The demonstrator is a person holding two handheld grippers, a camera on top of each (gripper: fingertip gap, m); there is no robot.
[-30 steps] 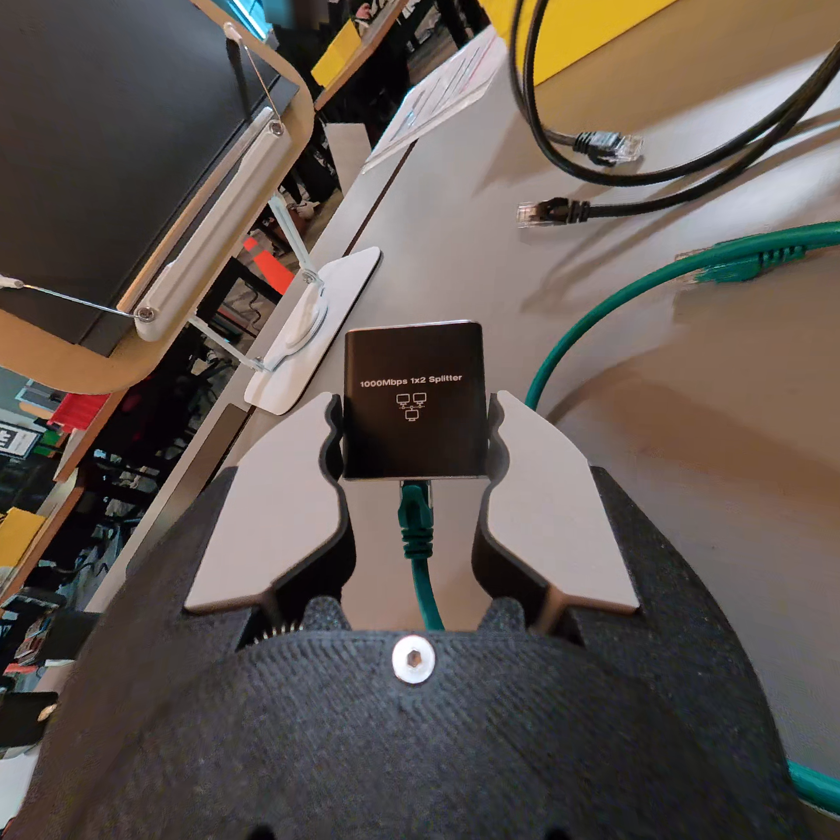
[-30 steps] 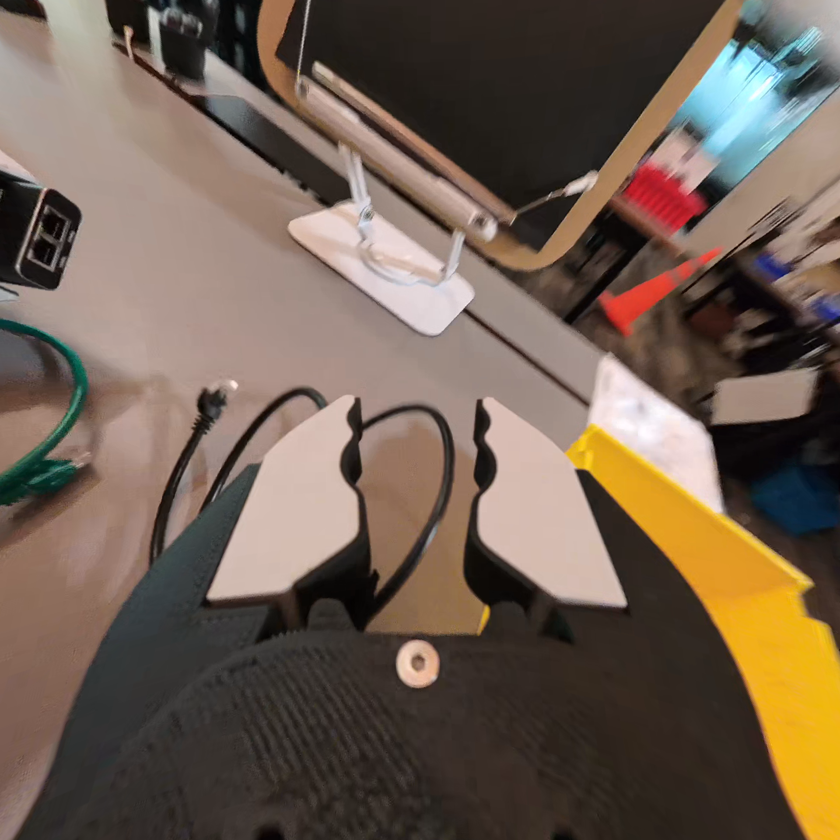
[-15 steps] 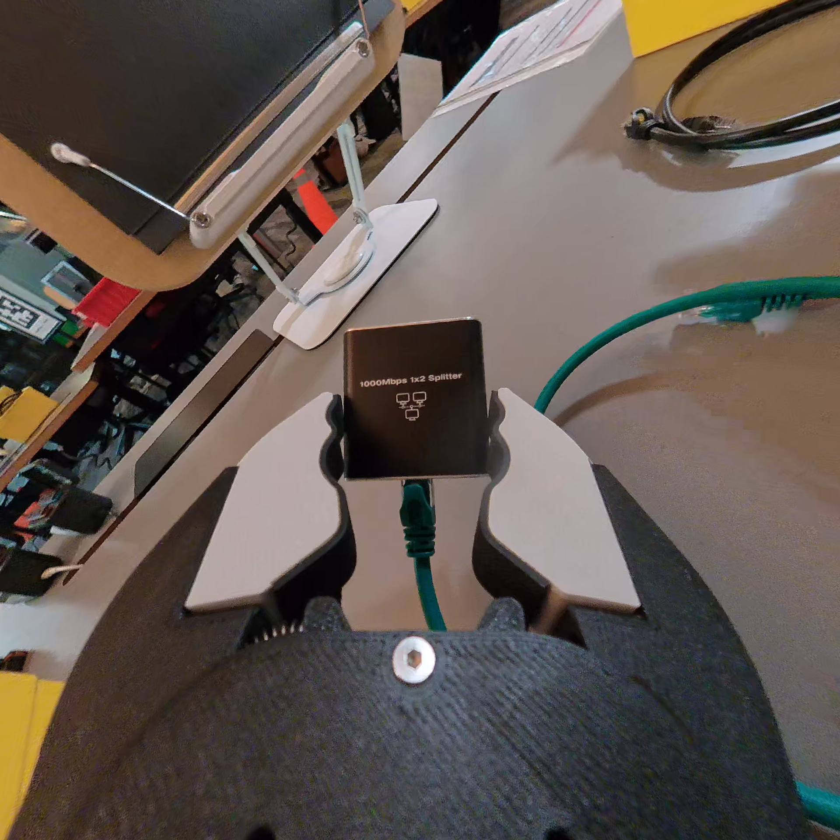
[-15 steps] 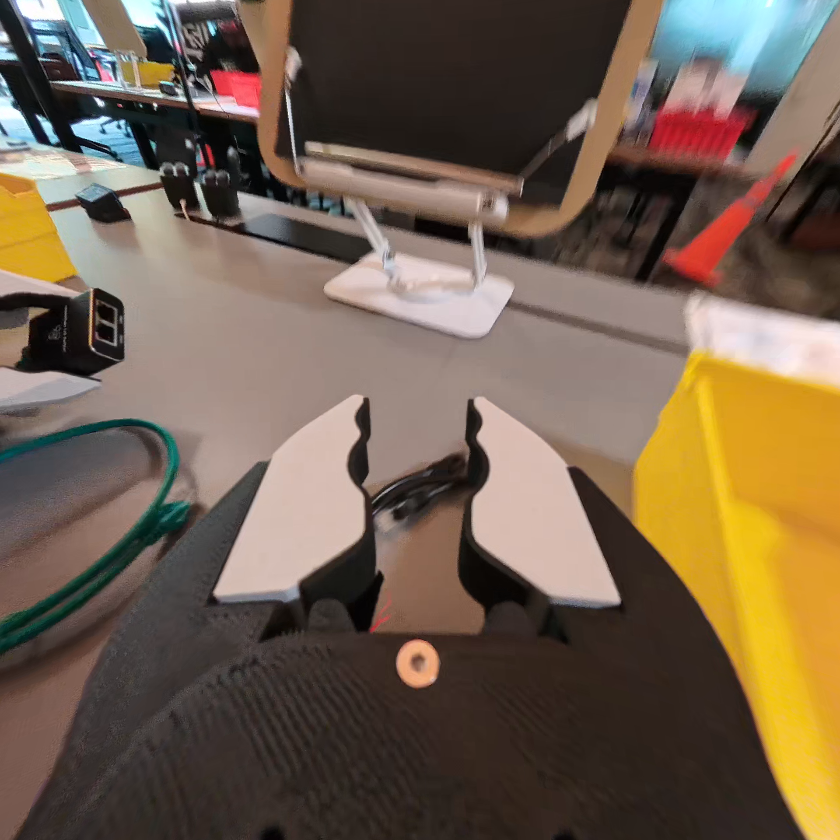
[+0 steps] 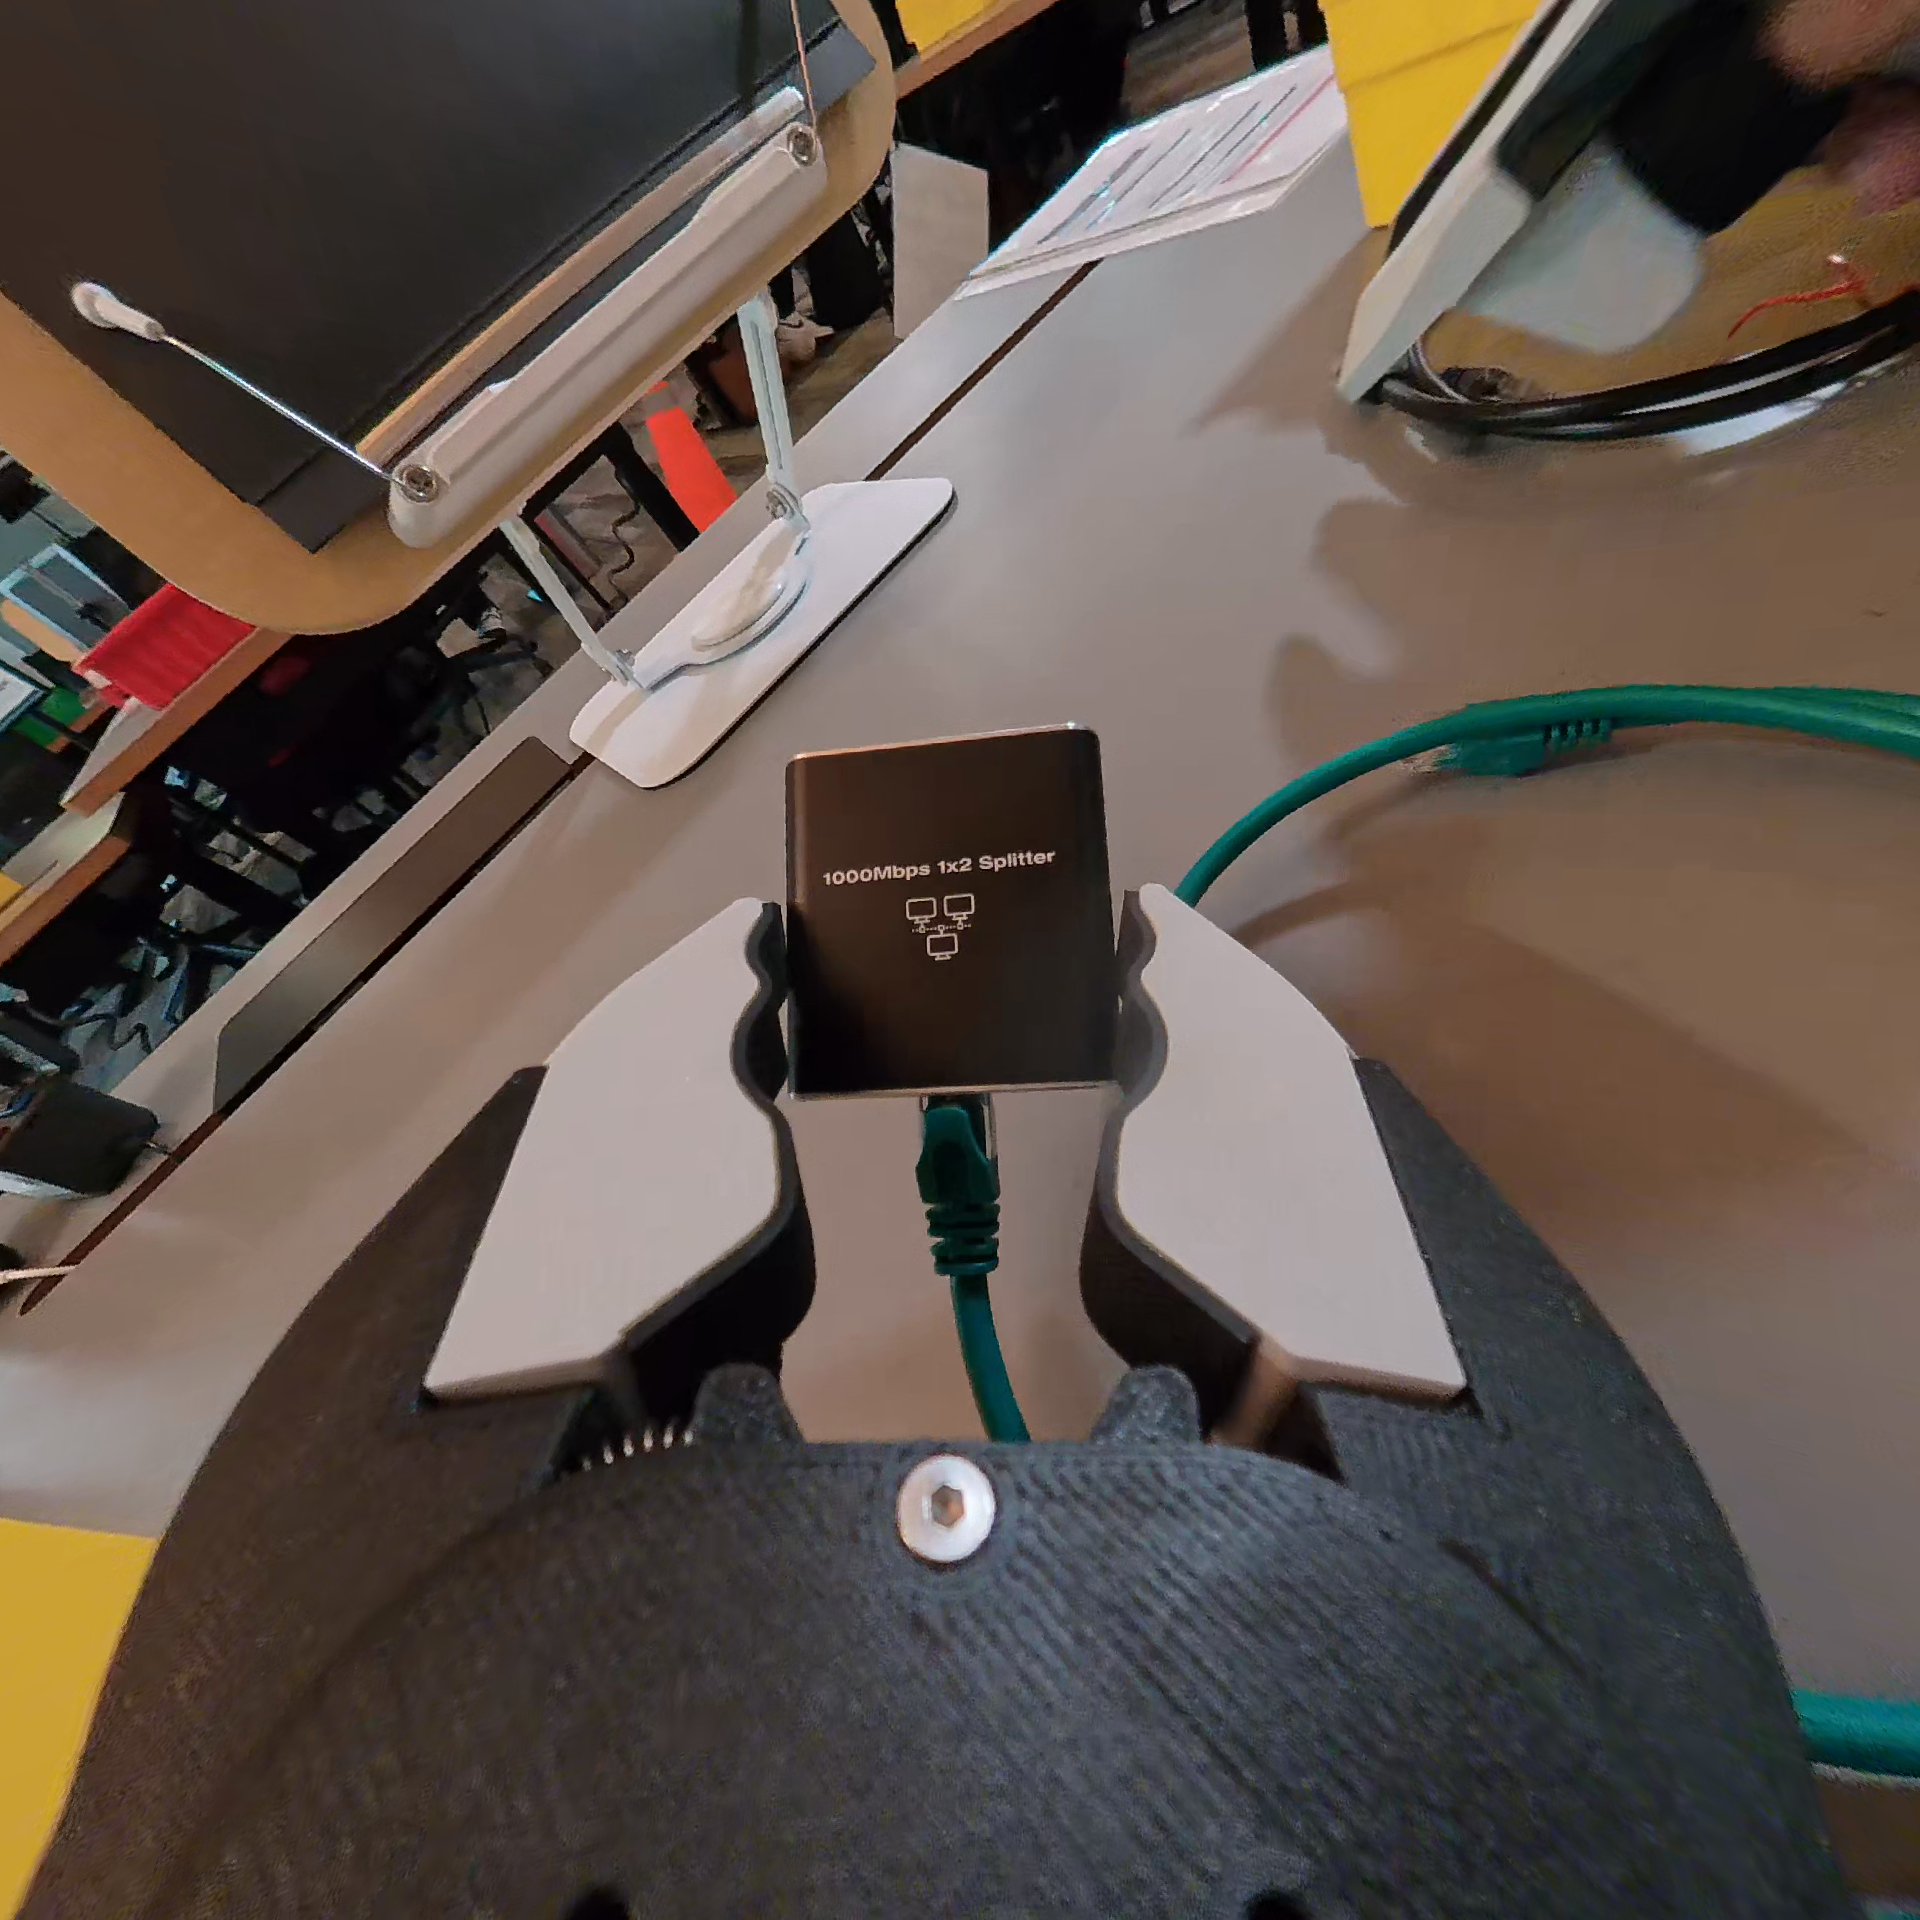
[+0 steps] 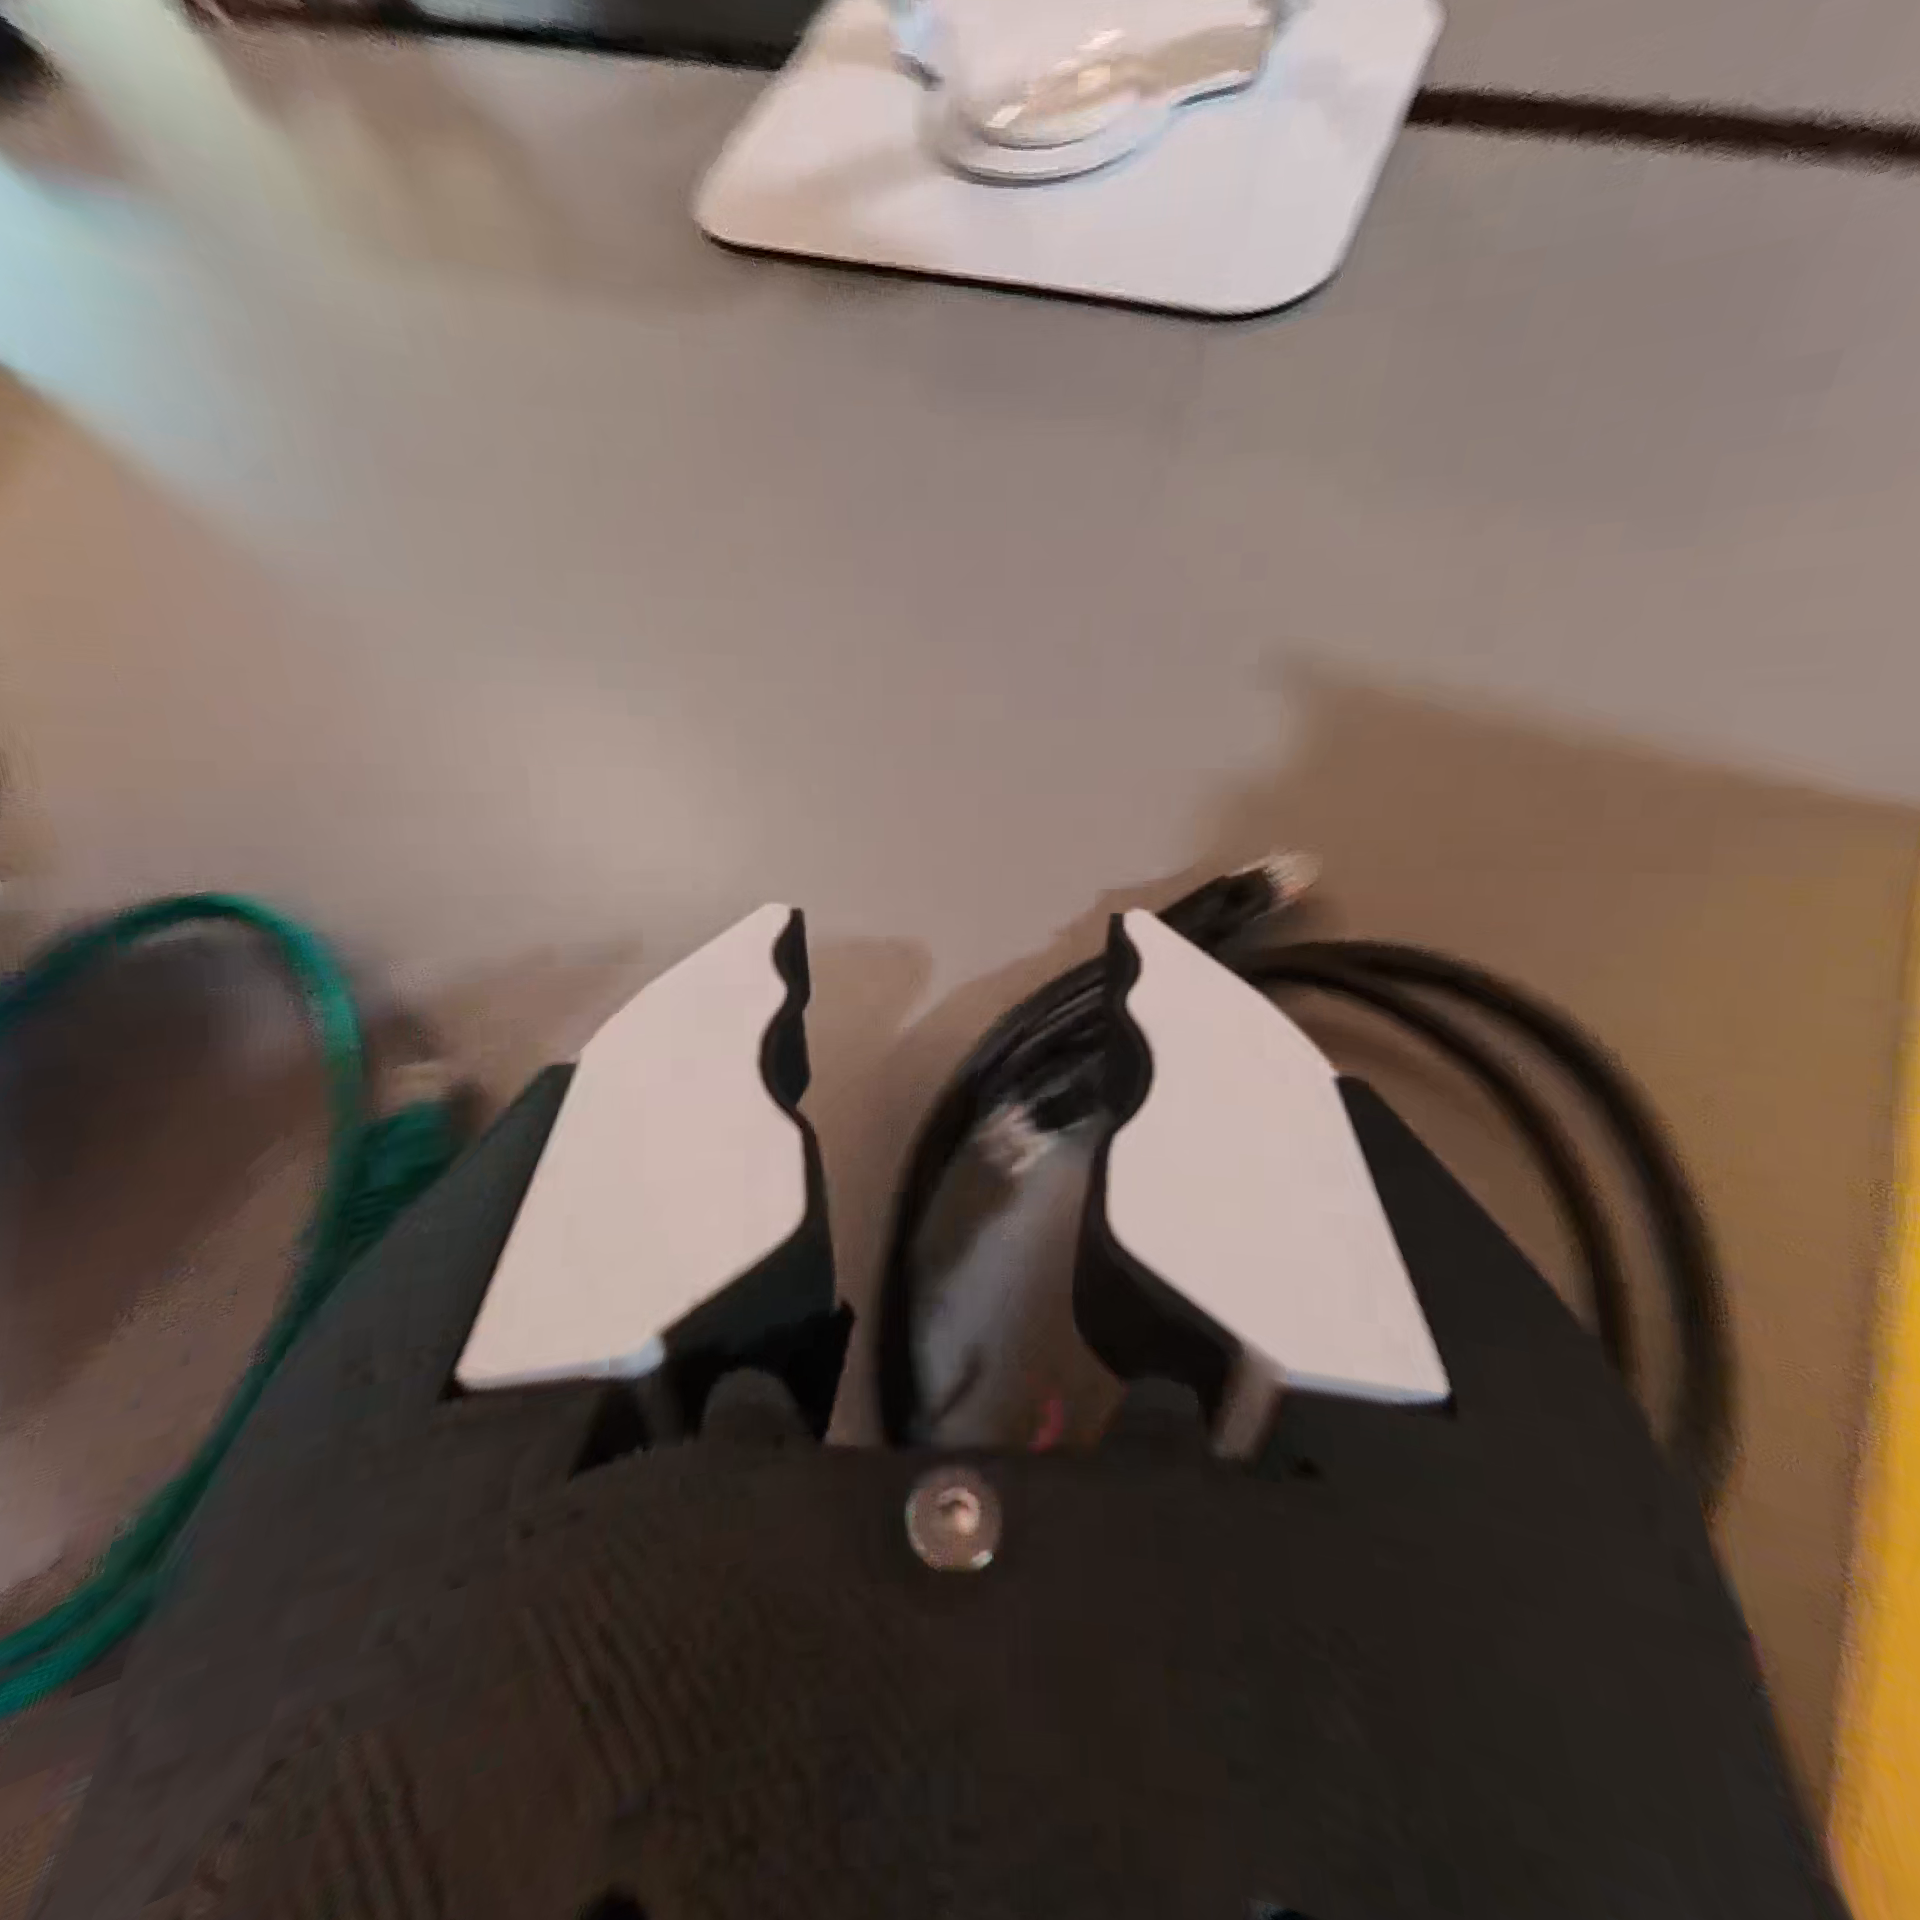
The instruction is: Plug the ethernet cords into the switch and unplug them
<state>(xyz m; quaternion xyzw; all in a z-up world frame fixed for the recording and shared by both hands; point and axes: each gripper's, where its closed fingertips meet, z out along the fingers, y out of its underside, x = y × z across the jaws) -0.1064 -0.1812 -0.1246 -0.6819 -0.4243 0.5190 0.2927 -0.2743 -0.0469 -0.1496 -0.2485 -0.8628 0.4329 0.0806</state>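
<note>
The left tongs [image 5: 951, 997] are clamped on the black switch [image 5: 943, 914] at the centre of the left wrist view, exactly as in the earlier frames; a green cord [image 5: 961, 1195] is plugged into its near end and runs back between the fingers. A second green plug [image 5: 1496, 750] lies loose on the tabletop [image 5: 1195, 499] at the right.

The change is on the other side. The right tongs [image 6: 961, 997], apart and holding nothing, have been swung from a level view of the stand down over the coil of black cord [image 6: 1475, 1049], which now lies partly between the fingers, with one plug [image 6: 1262, 878] just past the right fingertip. The right wrist view is heavily blurred, so contact cannot be judged. In the upper right of the left wrist view the right tongs are seen low over the black coil.

It is judged that the black plug is about to be gripped, so that it can be carried to the held switch.

White lettering and a small network symbol are printed on the switch; a printed sheet [image 5: 1164, 177] lies at the upper right.
</note>
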